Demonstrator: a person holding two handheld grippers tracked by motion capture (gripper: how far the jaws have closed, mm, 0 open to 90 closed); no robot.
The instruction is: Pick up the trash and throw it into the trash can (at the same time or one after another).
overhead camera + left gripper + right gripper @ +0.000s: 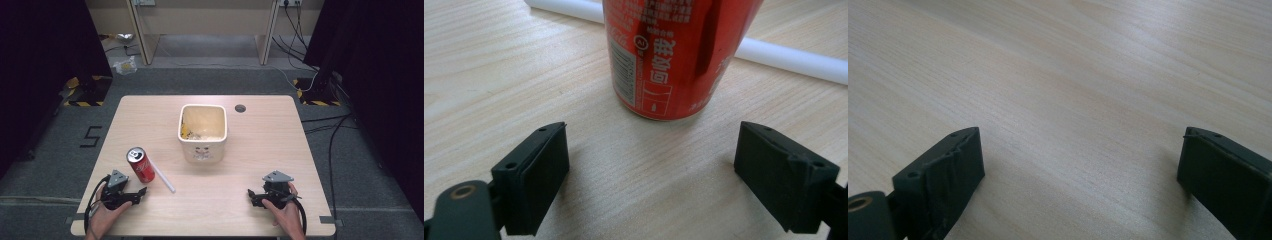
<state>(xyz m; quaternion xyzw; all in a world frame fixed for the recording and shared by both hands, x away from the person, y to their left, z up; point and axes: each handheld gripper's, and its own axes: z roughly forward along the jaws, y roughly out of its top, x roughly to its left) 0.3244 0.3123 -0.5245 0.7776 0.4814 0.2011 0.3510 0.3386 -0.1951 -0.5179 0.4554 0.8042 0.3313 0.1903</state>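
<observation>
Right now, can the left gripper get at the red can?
Probably yes. The left gripper is open, and the red can stands upright just ahead of its jaws with only bare table between. The white tube lies behind the can, out of the way.

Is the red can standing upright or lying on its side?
Upright: the red can stands on its base on the table, top facing up.

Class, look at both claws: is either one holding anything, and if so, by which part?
Nothing is held. The left claw stands open just short of the upright red can, not touching it. The right claw is open over bare table.
</observation>
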